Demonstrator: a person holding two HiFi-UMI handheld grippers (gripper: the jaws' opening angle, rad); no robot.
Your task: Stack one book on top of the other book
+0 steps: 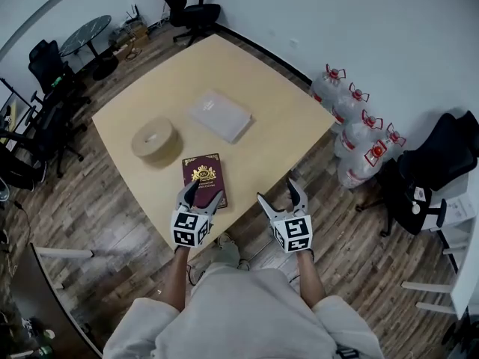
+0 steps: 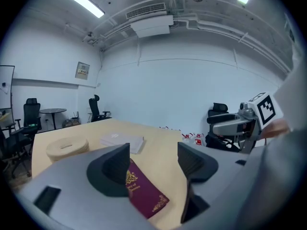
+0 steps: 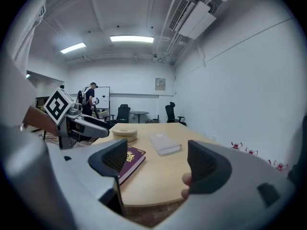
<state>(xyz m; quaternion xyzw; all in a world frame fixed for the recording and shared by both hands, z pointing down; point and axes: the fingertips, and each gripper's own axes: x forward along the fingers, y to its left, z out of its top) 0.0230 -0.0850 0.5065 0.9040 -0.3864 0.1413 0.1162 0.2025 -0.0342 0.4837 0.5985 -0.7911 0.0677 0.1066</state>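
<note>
A maroon book (image 1: 204, 176) with a gold crest lies near the front edge of the light wooden table (image 1: 284, 118). Farther back lies a pale grey book (image 1: 220, 115). My left gripper (image 1: 200, 195) hovers open over the near end of the maroon book (image 2: 144, 195), with nothing between its fingers (image 2: 112, 169). My right gripper (image 1: 281, 194) is open and empty at the table's front edge, to the right of the maroon book (image 3: 128, 158). The grey book (image 3: 164, 143) shows beyond it. Each gripper sees the other: the right one (image 2: 244, 121) and the left one (image 3: 79, 123).
A roll of tan tape (image 1: 155, 140) sits left of the books. Several water bottles (image 1: 359, 137) stand on the floor at the right. Office chairs (image 1: 191, 10) and a round glass table (image 1: 86, 36) are beyond. A person (image 3: 90, 99) stands far back.
</note>
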